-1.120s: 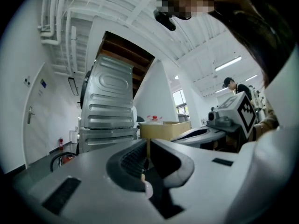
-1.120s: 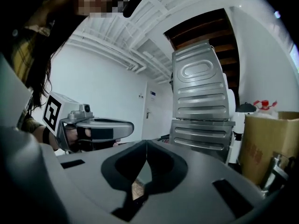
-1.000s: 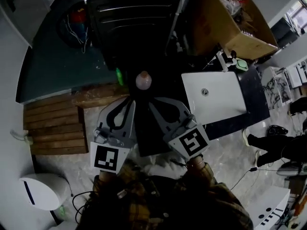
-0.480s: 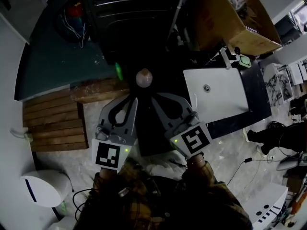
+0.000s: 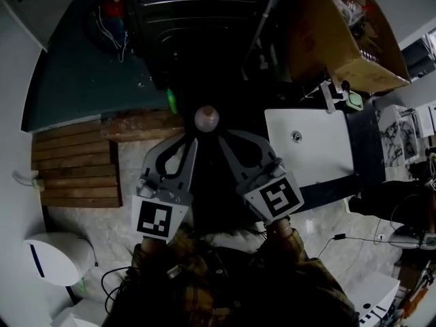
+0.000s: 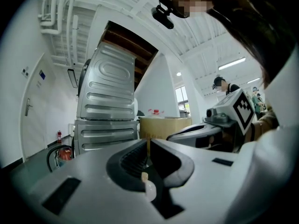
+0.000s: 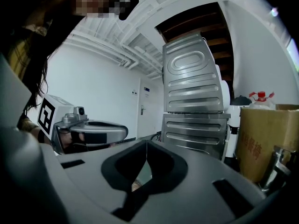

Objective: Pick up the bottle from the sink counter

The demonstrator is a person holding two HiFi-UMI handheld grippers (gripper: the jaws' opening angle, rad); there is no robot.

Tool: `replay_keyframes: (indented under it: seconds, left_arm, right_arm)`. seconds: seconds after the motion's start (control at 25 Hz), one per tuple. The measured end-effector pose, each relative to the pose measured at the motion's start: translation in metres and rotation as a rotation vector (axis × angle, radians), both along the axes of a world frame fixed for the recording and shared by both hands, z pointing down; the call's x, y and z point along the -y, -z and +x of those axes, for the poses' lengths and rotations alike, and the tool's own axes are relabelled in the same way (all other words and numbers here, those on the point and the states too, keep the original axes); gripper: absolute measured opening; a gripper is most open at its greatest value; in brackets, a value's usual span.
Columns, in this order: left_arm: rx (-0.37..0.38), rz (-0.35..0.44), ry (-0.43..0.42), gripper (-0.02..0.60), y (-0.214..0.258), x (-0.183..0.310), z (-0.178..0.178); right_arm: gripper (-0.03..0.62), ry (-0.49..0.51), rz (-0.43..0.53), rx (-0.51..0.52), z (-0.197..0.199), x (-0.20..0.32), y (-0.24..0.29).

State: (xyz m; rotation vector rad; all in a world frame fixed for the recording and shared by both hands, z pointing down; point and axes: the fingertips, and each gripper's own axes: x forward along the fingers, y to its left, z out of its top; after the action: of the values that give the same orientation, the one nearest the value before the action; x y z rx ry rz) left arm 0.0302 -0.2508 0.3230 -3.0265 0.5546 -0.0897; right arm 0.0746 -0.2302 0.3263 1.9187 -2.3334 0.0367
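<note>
In the head view my left gripper (image 5: 191, 140) and right gripper (image 5: 221, 140) are held side by side, both shut and empty, pointing at a dark metal machine (image 5: 197, 33). A small pale round thing (image 5: 206, 118) sits just beyond their tips; I cannot tell what it is. The white sink (image 5: 310, 148) lies to the right of the right gripper, set in a dark counter (image 5: 364, 148). I cannot make out a bottle on that counter. A red-capped bottle (image 7: 260, 98) shows above a cardboard box (image 7: 261, 143) in the right gripper view.
The ribbed metal machine (image 6: 107, 106) fills the space ahead in both gripper views. An open cardboard box (image 5: 334, 39) stands behind the sink. Wooden boards (image 5: 75, 172) lie at the left, a white bin (image 5: 58, 261) at the lower left. Cables trail over the floor.
Both grippers have drifted a little together and stay shut, side by side. The surroundings have shifted slightly in the head view.
</note>
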Motion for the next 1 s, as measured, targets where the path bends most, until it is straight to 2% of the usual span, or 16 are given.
replay_keyframes:
  seconds: [0.8,0.88,1.0]
  left_arm:
    - [0.041,-0.052,0.016,0.035,-0.028,0.025,0.029]
    - [0.041,-0.060,0.018,0.035,-0.031,0.027,0.031]
    - [0.050,-0.068,0.017,0.035,-0.038,0.031,0.033]
  right_arm:
    - [0.023,0.031,-0.035,0.052,0.031,0.034,-0.018]
    - [0.087,0.045,-0.046,0.056,0.030,0.038,-0.022]
    - [0.116,0.051,-0.063,0.058,0.033,0.046,-0.030]
